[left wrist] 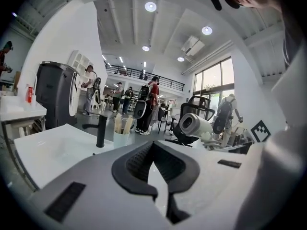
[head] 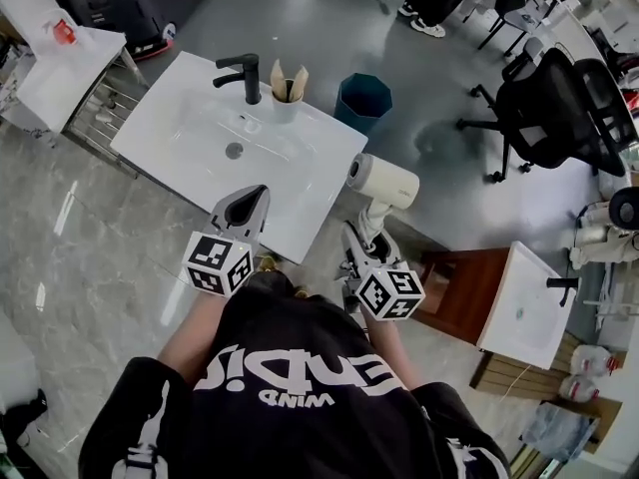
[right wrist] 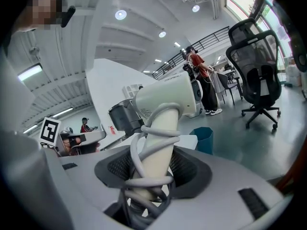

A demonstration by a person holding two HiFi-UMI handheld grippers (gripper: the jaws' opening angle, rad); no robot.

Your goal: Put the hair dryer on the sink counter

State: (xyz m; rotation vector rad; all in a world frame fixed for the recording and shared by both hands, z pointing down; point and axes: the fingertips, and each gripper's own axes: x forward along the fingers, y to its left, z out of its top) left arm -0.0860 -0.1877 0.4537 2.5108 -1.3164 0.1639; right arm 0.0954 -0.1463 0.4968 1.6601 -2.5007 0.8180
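A cream-white hair dryer (head: 384, 181) stands upright in the air just right of the white sink counter (head: 300, 208), its grey cord wound round the handle. My right gripper (head: 361, 238) is shut on that handle; in the right gripper view the handle and cord (right wrist: 156, 162) fill the space between the dark pads, with the dryer's barrel (right wrist: 168, 97) above. My left gripper (head: 258, 193) hovers over the counter's near edge, shut with nothing in it. In the left gripper view its tips (left wrist: 153, 145) meet, and the hair dryer (left wrist: 192, 124) shows to the right.
On the counter's far side are a black faucet (head: 245, 73) and a white cup (head: 287, 103) of wooden sticks; the basin (head: 235, 150) is in the middle. A teal bin (head: 361, 101) stands behind the counter. A black office chair (head: 554, 118) and a second small sink (head: 524, 307) are at right.
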